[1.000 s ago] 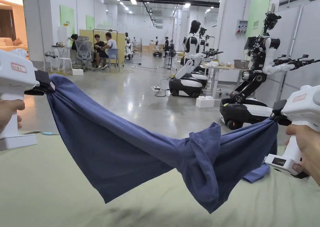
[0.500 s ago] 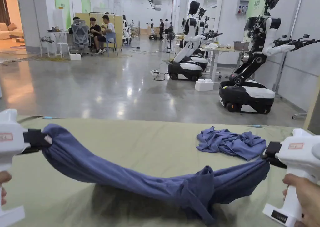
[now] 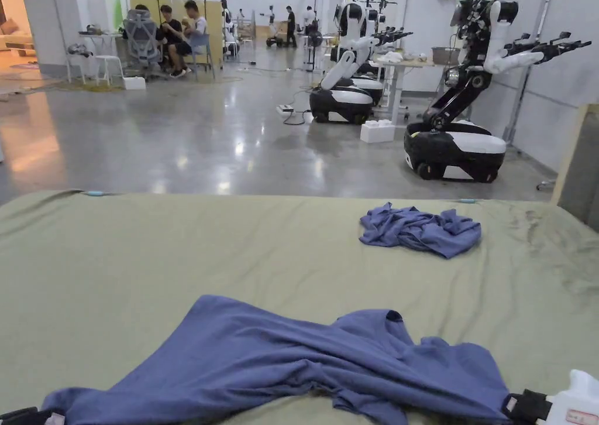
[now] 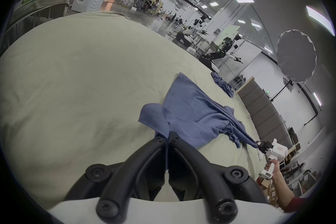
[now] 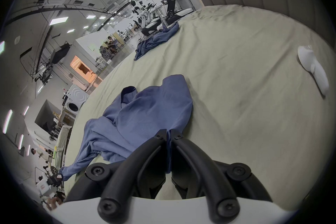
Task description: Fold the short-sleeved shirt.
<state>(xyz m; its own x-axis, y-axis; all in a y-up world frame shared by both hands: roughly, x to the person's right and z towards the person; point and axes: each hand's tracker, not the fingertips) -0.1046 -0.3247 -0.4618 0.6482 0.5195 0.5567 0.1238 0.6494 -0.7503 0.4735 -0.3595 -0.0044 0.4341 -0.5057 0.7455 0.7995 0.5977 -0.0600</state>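
Short-sleeved shirt point(image 3: 281, 362) spread rumpled on green-sheeted bed point(image 3: 175, 256), pinched at opposite ends by left tool point(image 4: 167, 136) and right tool point(image 5: 169, 132). Second blue garment point(image 3: 420, 230) heaped farther off. Wheeled robots point(image 3: 462, 145) parked on polished concrete floor point(image 3: 175, 145).

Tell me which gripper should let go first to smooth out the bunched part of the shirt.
Probably the right gripper. The shirt is twisted and bunched toward its end, while the cloth near the left gripper lies flatter. Both are shut on the shirt, so the left can anchor it.
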